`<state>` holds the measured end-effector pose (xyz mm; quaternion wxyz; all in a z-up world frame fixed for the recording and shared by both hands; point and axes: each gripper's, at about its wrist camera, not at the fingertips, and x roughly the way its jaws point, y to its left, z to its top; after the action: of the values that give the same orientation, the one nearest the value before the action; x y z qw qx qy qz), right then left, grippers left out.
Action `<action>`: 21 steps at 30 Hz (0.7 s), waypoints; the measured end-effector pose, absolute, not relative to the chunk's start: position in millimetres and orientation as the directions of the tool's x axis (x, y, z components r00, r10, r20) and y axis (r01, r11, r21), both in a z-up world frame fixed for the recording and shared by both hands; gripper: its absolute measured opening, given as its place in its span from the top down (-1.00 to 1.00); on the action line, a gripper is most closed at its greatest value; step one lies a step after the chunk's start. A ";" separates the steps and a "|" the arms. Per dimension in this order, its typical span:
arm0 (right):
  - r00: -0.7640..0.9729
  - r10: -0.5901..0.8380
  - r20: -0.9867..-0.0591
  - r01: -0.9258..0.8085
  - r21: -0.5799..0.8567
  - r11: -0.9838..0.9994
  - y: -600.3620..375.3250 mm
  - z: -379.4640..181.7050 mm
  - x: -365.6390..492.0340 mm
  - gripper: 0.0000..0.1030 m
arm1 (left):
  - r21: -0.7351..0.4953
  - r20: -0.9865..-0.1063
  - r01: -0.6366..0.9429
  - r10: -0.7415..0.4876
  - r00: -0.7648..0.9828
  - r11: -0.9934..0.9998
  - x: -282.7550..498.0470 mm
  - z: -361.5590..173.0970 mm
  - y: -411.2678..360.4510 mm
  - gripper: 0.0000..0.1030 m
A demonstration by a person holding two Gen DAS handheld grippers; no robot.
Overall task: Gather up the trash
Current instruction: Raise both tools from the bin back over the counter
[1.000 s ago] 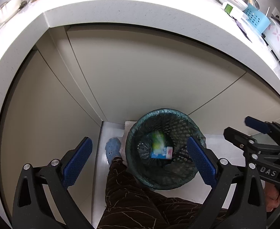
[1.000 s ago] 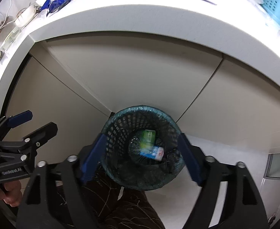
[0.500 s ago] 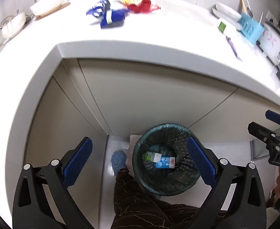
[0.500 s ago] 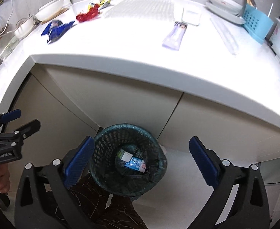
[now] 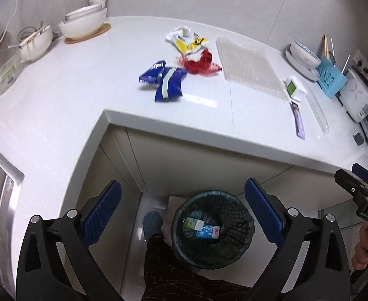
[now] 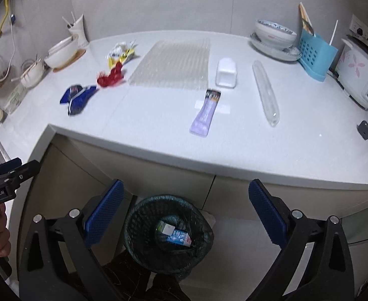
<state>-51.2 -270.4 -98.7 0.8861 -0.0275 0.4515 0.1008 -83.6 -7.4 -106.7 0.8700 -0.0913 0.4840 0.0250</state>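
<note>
Your left gripper (image 5: 182, 215) and right gripper (image 6: 184, 215) both stand wide apart and empty above the mesh bin (image 6: 168, 233) holding two cartons, while the blue wrapper (image 5: 167, 81), red wrapper (image 5: 201, 62) and purple sachet (image 6: 205, 113) lie on the counter (image 6: 146, 115).

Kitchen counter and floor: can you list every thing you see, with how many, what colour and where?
Counter: one, white, above the bin.
Blue wrappers: two, counter's left part.
Red wrapper: one, right of the blue ones.
Yellow-white wrapper: one, behind the red.
Bubble wrap sheet: one, clear, mid-counter.
Purple packet: one, near the front edge.
Clear tube: one, right of the packet.
Blue basket: one, back right.
Rice cooker: one, white, far right.
Bin: one, dark mesh, on the floor.
Cartons: two, green and blue, inside the bin.
Left claw: open, empty.
Right claw: open, empty.
</note>
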 end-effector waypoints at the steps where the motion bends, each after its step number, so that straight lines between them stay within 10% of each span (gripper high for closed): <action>1: 0.577 0.154 -0.802 -0.198 0.045 0.979 -271.3 -93.1 -49.2 -0.85 | -0.142 -0.841 -0.126 -0.052 0.539 0.982 -82.8 -101.5 -7.0 -0.87; 21: 0.633 0.128 -0.764 -0.134 0.054 0.989 -288.1 -35.1 5.5 -0.85 | -0.122 -0.827 -0.095 -0.048 0.560 0.988 -23.2 -50.2 -8.1 -0.87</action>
<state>5.5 -288.1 -35.1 0.9036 -0.0039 0.4222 0.0724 -23.2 -8.1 -50.2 0.8800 -0.0762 0.4687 0.0132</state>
